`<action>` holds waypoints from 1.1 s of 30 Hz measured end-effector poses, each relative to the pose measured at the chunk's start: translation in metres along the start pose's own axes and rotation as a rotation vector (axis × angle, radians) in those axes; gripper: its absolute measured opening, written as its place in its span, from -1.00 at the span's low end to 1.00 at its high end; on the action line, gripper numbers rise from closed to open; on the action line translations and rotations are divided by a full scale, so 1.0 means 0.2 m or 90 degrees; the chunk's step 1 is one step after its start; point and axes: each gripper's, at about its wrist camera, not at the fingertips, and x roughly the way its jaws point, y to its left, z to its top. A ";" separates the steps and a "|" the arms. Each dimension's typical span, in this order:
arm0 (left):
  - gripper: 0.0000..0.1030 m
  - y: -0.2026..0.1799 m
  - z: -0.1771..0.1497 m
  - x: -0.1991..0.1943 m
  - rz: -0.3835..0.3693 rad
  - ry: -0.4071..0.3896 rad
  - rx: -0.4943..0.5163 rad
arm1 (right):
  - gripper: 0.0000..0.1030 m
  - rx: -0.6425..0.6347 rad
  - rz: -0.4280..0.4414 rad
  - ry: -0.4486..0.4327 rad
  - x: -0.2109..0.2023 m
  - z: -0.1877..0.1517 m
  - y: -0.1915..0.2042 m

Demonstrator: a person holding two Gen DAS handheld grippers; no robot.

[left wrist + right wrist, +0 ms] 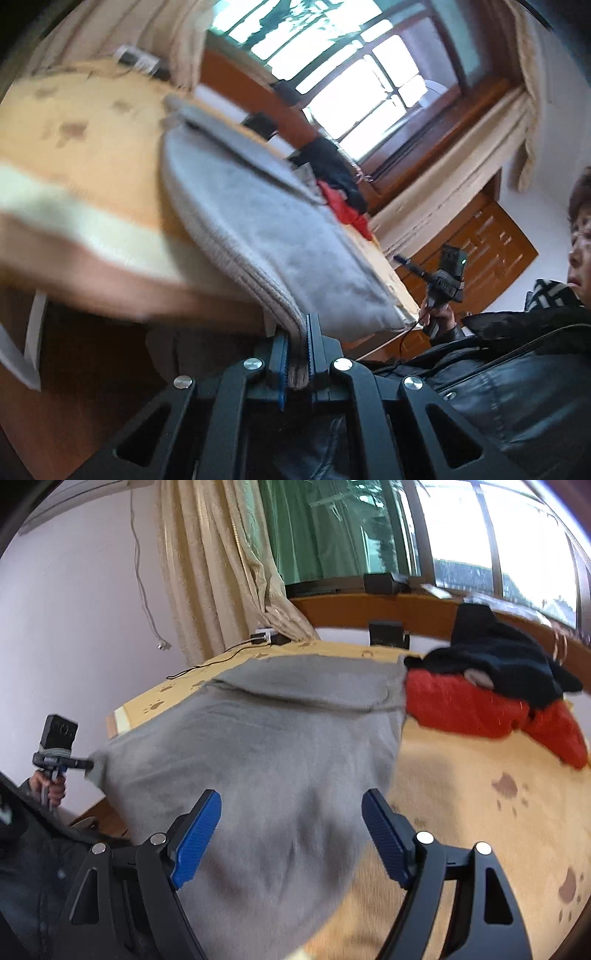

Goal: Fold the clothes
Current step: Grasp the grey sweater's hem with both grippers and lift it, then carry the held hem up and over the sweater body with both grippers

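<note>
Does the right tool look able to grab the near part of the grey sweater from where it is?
Probably yes. The right tool is open, with the grey sweater lying straight ahead between its fingers and nothing over it. The red garment sits off to the far right, out of the way.

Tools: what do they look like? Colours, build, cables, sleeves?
Both match. The right tool has a black linkage frame with triangular cut-outs and silver pivot bolts, and its fingers carry ribbed blue pads. The left tool is built the same. Each has a black camera on top, a pistol handle and a thin cable. Sleeves are black.
</note>
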 end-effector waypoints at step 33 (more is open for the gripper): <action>-0.83 -0.08 0.18 -0.01 -0.015 -0.033 0.039 | -0.42 0.076 0.037 0.168 0.03 -0.36 0.13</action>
